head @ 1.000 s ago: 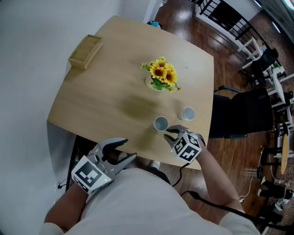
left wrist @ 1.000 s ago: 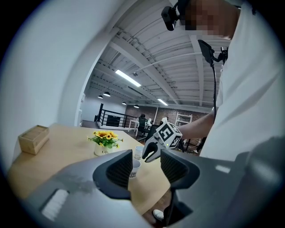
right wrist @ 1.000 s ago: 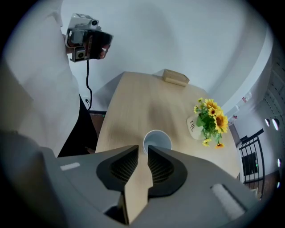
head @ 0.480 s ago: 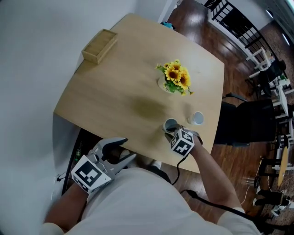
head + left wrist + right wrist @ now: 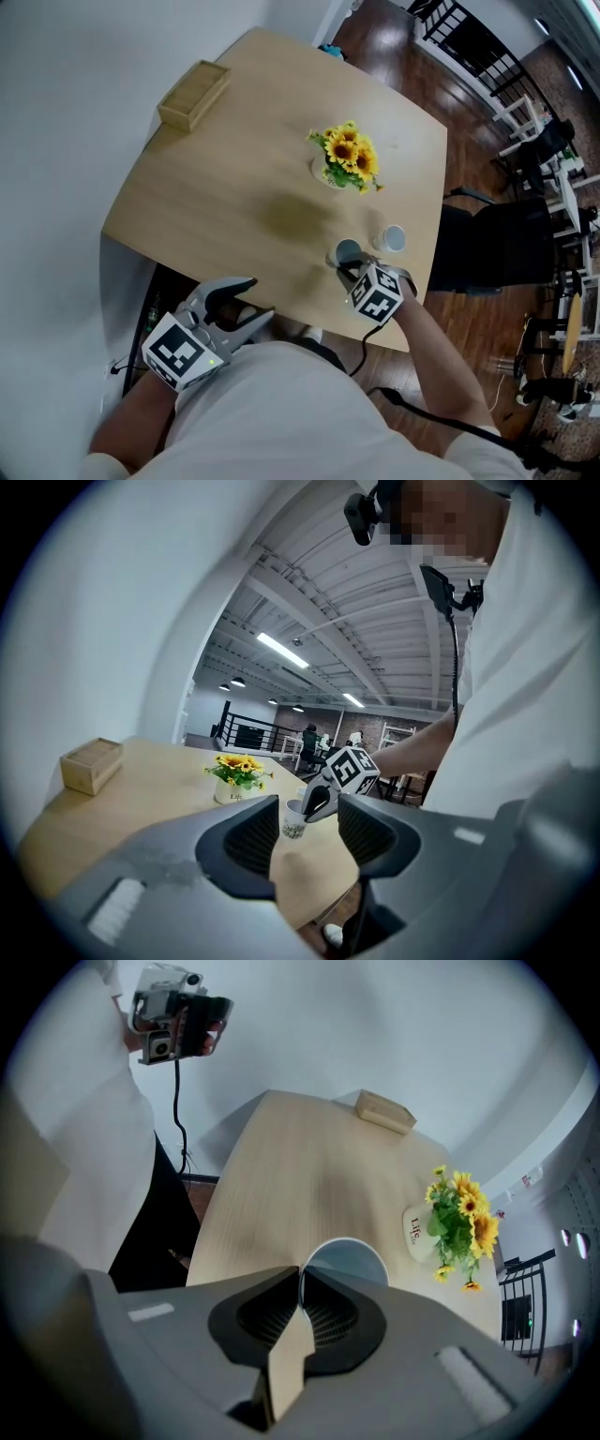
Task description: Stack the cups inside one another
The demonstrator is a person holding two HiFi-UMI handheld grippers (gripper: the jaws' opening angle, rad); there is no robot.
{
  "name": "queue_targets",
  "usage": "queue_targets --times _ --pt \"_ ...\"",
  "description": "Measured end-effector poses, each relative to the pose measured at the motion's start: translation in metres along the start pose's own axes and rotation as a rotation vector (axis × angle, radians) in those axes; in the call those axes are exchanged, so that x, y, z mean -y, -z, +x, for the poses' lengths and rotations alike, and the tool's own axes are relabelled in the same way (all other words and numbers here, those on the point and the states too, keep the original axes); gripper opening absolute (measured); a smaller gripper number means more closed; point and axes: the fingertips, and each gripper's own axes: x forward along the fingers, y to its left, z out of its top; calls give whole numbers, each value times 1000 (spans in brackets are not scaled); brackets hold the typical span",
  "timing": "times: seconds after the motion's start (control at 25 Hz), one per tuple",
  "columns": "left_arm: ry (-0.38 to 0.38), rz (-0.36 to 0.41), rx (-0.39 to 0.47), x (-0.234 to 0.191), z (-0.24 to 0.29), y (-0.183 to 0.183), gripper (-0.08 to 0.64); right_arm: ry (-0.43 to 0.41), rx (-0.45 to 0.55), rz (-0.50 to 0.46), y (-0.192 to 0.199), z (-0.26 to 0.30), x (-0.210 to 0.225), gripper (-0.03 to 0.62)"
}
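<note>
Table (image 5: 234,159); head view shows second cup (image 5: 393,238)

An office loft: black desk chair (image 5: 487,239), stair railing (image 5: 469,42), exposed ceiling beams (image 5: 309,611).

Nearer cup (image 5: 348,251), farther cup (image 5: 394,238): upright, apart

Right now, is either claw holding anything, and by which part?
The right claw pinches the near cup by its rim; the left claw holds nothing.
</note>
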Motion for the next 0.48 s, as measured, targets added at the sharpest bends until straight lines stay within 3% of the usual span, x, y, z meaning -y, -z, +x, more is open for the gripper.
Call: queue_targets --times 0.24,0.48 --pt "30 17 7 10 19 -7 209 49 34 3 6 -40 12 25" --pt "55 34 8 21 46 -16 209 104 38 28 36 -71 36 25"
